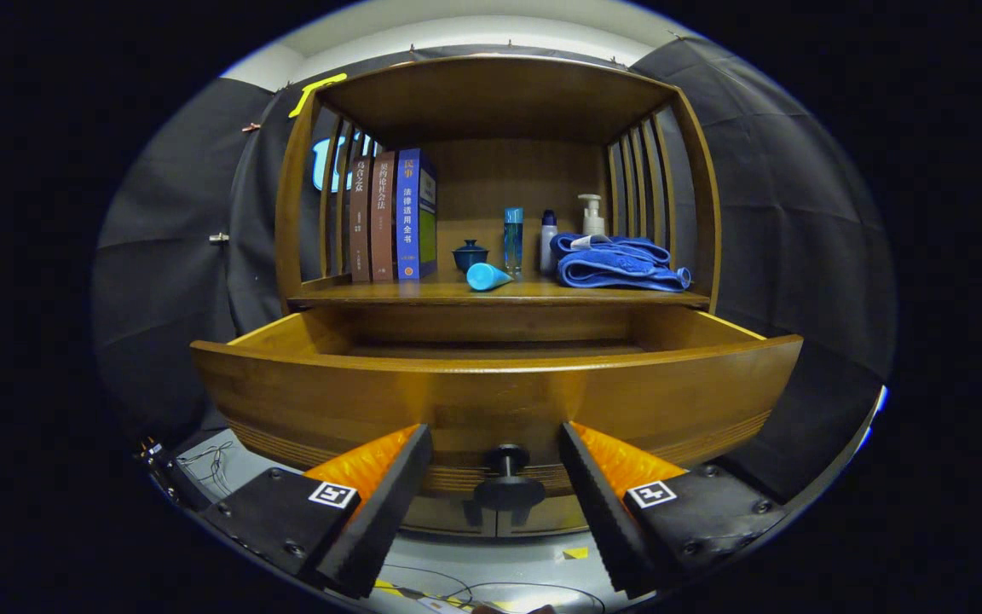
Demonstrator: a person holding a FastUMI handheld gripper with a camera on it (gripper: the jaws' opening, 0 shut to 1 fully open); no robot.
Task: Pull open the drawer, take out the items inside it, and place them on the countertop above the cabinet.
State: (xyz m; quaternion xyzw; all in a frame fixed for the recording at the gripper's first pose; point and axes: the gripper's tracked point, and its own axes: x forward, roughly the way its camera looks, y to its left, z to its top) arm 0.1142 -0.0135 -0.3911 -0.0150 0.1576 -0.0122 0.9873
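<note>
- While spread wide, gripper (495, 477) fingers straddling the drawer knob (508, 484), one on each side, neither touching it; nothing grasped.
- Knob dark and round, standing out from the drawer (491, 396) front, low down, midway between the two fingers.
- Drawer pulled well out of the wooden cabinet (495, 94), its curved front panel just ahead of the fingertips.
- Drawer interior mostly hidden behind the front panel; visible strip of its floor looks bare, though cannot tell for sure from this angle.
- Countertop (423, 294) directly above the drawer, under an open-fronted hutch with slatted sides.
- Standing at the left of the countertop: three upright books (393, 217) side by side against the slats.
- Right of the books: a small dark lidded cup (470, 254).
- Just in front of the cup: a light blue tube (487, 276) lying on its side near the front edge.
- Behind the tube: a tall blue bottle (513, 239) upright, with a smaller white-bodied bottle (548, 240) just beside it.
- Further right: a pump bottle (592, 213) standing behind a folded blue towel (615, 263).
- Below the fingers: grey floor (457, 567) with thin wires and bits of yellow tape.
</note>
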